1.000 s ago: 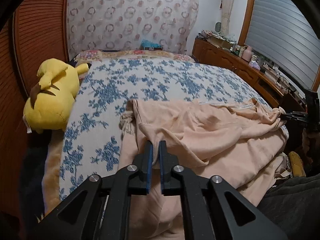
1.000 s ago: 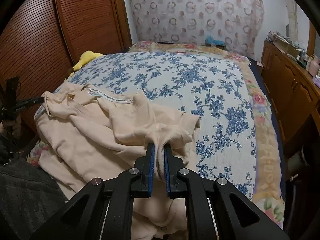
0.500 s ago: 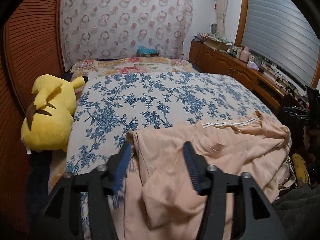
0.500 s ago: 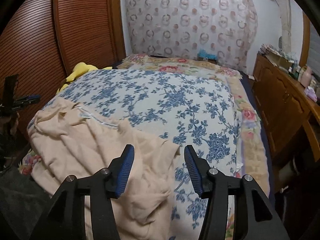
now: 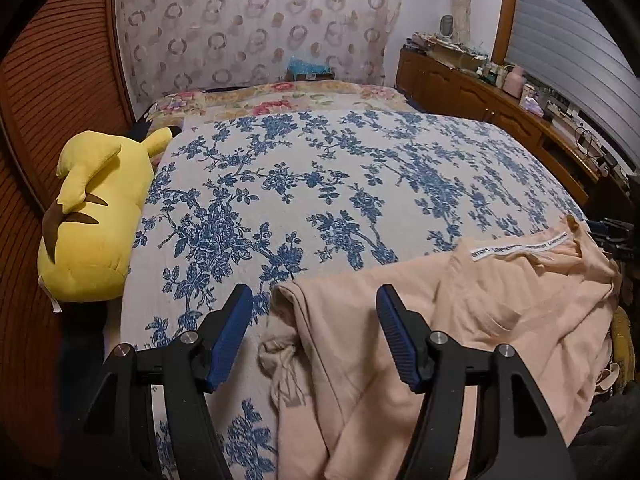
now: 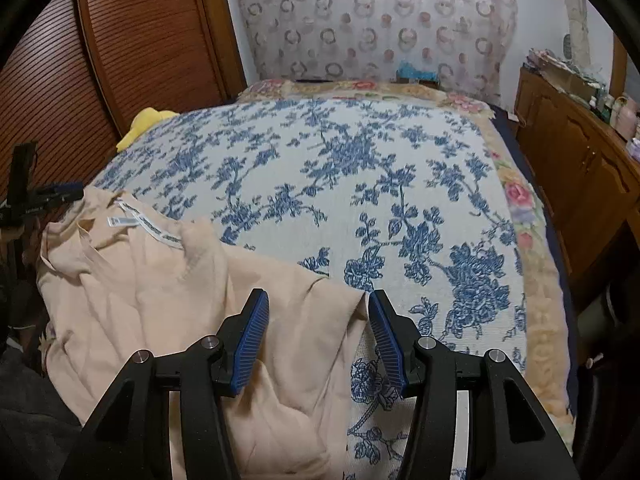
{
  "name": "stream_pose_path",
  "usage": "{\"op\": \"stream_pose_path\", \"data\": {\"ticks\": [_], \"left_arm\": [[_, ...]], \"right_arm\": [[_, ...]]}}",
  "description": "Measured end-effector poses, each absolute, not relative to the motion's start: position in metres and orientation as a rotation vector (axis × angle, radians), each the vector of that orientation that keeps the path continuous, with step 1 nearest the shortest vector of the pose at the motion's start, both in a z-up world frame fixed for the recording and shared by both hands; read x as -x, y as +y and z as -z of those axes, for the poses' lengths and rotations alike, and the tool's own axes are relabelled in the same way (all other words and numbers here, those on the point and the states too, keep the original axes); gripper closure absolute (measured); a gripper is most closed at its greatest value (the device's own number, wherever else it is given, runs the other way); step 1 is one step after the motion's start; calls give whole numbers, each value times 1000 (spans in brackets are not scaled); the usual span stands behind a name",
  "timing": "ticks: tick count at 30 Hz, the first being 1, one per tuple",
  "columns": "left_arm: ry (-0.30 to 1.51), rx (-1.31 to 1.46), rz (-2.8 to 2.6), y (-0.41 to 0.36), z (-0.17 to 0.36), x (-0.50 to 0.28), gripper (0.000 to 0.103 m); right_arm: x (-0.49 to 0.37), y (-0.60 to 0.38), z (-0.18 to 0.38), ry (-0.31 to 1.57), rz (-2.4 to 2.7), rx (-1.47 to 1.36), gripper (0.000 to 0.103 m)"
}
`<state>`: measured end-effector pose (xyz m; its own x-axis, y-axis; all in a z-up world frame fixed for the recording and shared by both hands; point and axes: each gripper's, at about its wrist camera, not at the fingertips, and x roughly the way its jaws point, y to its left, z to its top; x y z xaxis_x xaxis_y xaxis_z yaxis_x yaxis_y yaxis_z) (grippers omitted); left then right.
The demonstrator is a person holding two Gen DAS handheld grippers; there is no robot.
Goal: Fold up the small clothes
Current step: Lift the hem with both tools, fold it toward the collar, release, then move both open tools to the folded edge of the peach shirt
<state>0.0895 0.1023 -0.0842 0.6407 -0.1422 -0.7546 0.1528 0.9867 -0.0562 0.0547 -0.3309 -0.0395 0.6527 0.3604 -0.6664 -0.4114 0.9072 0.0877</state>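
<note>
Currently, the peach garment is lying crumpled on the near edge of the bed, its white printed neck tape facing up. The left gripper is standing with jaws wide, having just been opening; the garment's folded corner is lying loose between the pads, touching neither. The right gripper is likewise standing wide after opening, with the garment's opposite corner lying slack beneath it, apparently unpressed. Beyond the garment, the blue floral bedspread is lying bare. A yellow plush toy is resting against the bed's left side, beside the wooden slatted door. A cluttered wooden dresser is running along the bed's right side.
</note>
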Motion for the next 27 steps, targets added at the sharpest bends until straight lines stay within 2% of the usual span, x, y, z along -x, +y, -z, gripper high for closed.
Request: {"op": "stream_pose_path", "data": {"ticks": [4, 16, 18, 19, 22, 24, 26, 27], "left_arm": [[891, -15, 167, 104, 91, -97, 38], [930, -10, 154, 107, 104, -102, 38], [925, -19, 161, 106, 105, -102, 42], [921, -18, 178, 105, 105, -100, 47], [919, -27, 210, 103, 104, -97, 56], [916, -19, 224, 103, 103, -95, 67], [921, 6, 244, 104, 102, -93, 86], [920, 19, 258, 103, 101, -91, 88]], "right_arm": [[-58, -330, 44, 745, -443, 80, 43], [-62, -321, 52, 725, -421, 140, 42], [-62, -319, 52, 727, -425, 151, 42], [-62, -318, 52, 728, -429, 158, 42], [-61, -316, 51, 728, -467, 164, 61], [-59, -315, 51, 733, -498, 163, 81], [-58, -315, 50, 741, -523, 155, 86], [-57, -315, 50, 740, -527, 149, 88]]}}
